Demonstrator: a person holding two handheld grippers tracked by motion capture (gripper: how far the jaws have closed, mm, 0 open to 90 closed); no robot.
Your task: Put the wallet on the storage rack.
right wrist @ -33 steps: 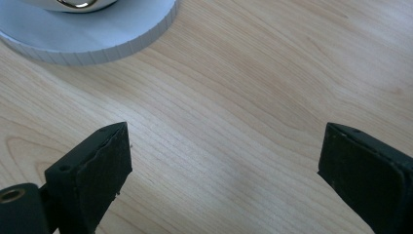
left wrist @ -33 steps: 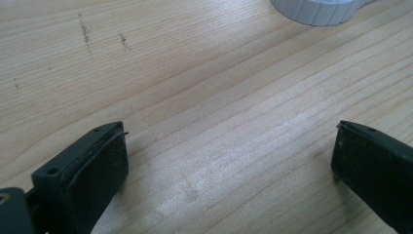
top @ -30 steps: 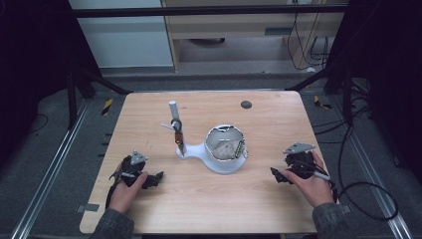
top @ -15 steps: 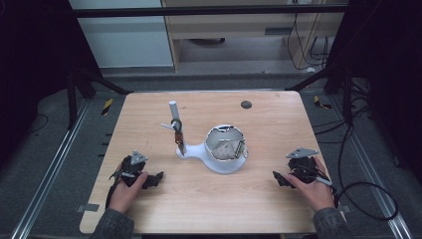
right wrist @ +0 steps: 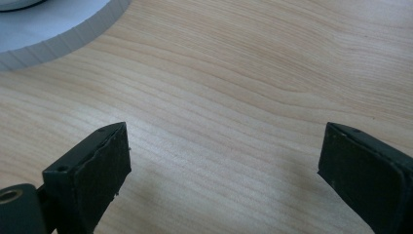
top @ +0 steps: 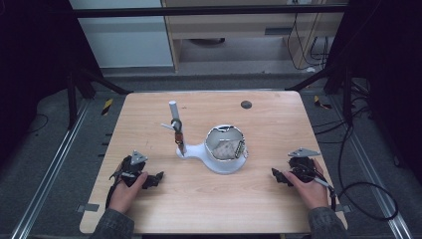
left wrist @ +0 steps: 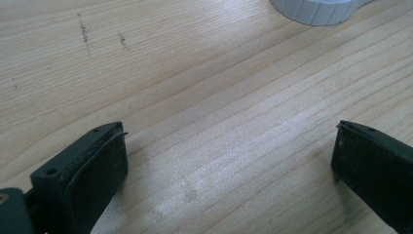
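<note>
At lower left our left gripper (top: 155, 178) rests on the table (top: 259, 204), jaws wide and empty. At centre stands the white stand (top: 219, 164) with its post (top: 176, 127). At lower right, our right gripper (top: 276, 174) gapes empty; we should approach slowly, squarely.

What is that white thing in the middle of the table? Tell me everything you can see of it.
The white stand sits near the middle of the wooden table, between the two grippers and touched by neither. It looks like plastic, with a ribbed edge to its flat base. On the wide round end of the base stands a cup-like ring with something pale and crumpled inside; I cannot tell what. From the narrow end rises a thin upright post with a small dark and brownish clip partway up.
</note>
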